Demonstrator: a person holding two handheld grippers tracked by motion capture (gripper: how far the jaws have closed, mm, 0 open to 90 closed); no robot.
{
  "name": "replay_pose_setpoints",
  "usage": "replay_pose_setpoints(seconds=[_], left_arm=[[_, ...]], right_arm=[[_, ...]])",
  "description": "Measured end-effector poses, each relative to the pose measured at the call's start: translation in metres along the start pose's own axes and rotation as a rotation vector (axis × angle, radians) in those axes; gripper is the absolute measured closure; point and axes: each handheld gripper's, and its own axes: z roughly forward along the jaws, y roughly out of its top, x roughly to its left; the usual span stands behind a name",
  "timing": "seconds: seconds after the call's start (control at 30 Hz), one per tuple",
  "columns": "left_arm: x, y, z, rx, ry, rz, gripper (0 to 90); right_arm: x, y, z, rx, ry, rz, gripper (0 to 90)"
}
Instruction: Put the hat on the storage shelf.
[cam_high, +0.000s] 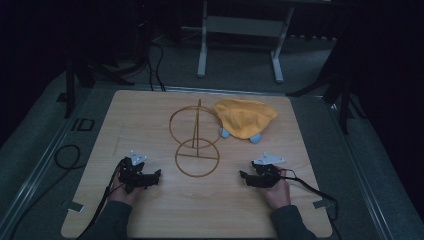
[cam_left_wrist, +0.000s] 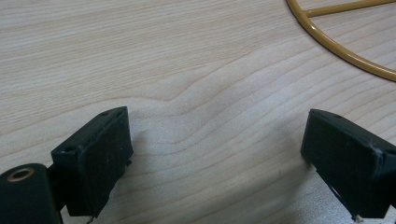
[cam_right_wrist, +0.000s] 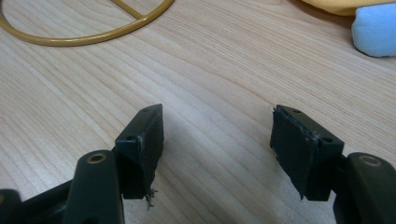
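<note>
You rest both tools low on the wooden table (cam_high: 150, 210), the left gripper (cam_high: 156, 173) and right gripper (cam_high: 242, 175) spread wide with nothing between the jaws, apparently poised before work begins. The gold wire stand (cam_high: 196, 137) sits at centre, at 12 o'clock from your hands. The yellow cloth (cam_high: 244, 117), draped over something pale blue (cam_high: 255, 138), lies at 1 o'clock, within the right gripper's reach.

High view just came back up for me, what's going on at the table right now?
A person holds a hand-held gripper in each hand, both low over the near part of the wooden table. The left hand-held gripper and right hand-held gripper are open and empty. Between them lies a gold wire stand, with a yellow cloth over something light blue beyond. Nothing is grasped yet.
</note>
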Motion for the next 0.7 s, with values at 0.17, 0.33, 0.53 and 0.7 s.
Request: replay_pose_setpoints(seconds=[0.17,0.33,0.53,0.7], left_arm=[[0.0,0.0,0.0,0.0,0.0,0.002,8.9],[0.0,0.0,0.0,-0.001,0.0,0.0,8.9],[0.0,0.0,0.0,0.001,0.0,0.002,8.9],[0.0,0.0,0.0,-0.001,-0.001,0.0,8.9]], right_arm=[[0.0,0.0,0.0,0.001,0.008,-0.006,33.4],[-0.001,0.0,0.0,0.002,0.01,-0.007,33.3],[-0.004,0.009,-0.001,0.07,0.03,-0.026,39.3],[-0.016,0.017,-0.003,0.123,0.053,-0.057,54.6]])
